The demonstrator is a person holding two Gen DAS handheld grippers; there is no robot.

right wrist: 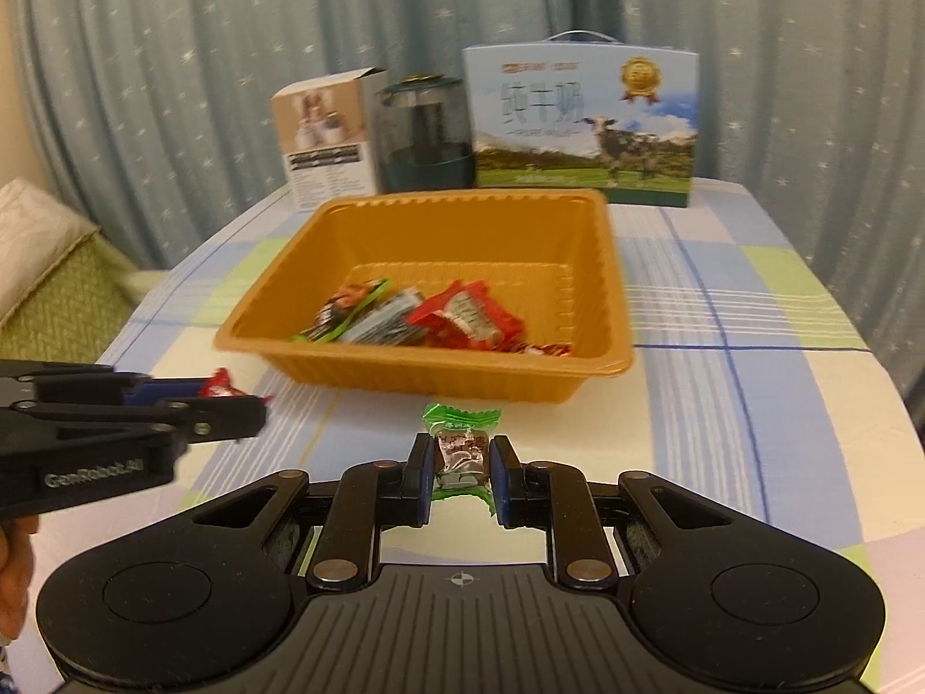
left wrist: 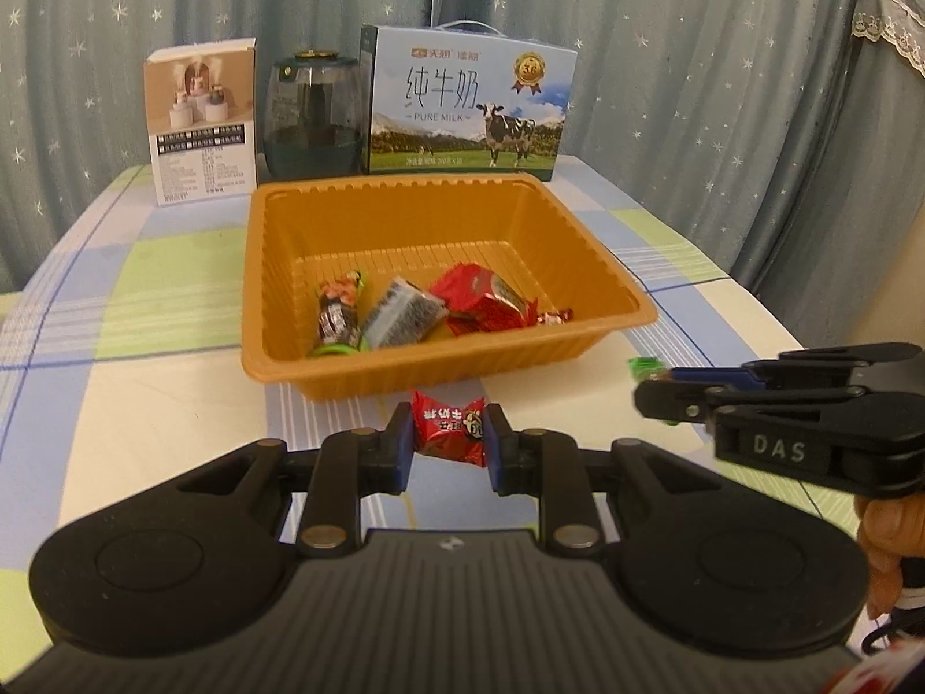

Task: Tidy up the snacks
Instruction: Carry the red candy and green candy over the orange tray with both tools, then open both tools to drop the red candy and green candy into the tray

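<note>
Left claw (left wrist: pixel 449 442) closed on a red-wrapped candy (left wrist: pixel 448 427), pads pressing both sides of the wrapper. Right claw (right wrist: pixel 461 471) closed on a green-wrapped candy (right wrist: pixel 461 445), gripped the same way. Both claws sit just in front of the orange tray (left wrist: pixel 370 199), side by side, each candy clear of the tray's near wall. Tray rests on the checked worktop (left wrist: pixel 162 301); inside, near the front, lie a dark sausage-type pack (left wrist: pixel 338 312), a grey pack (left wrist: pixel 402 312) and a red pack (left wrist: pixel 488 298), touching one another. Behind the tray: white box (left wrist: pixel 202 121), dark jar (left wrist: pixel 312 115), milk carton (left wrist: pixel 468 104).
</note>
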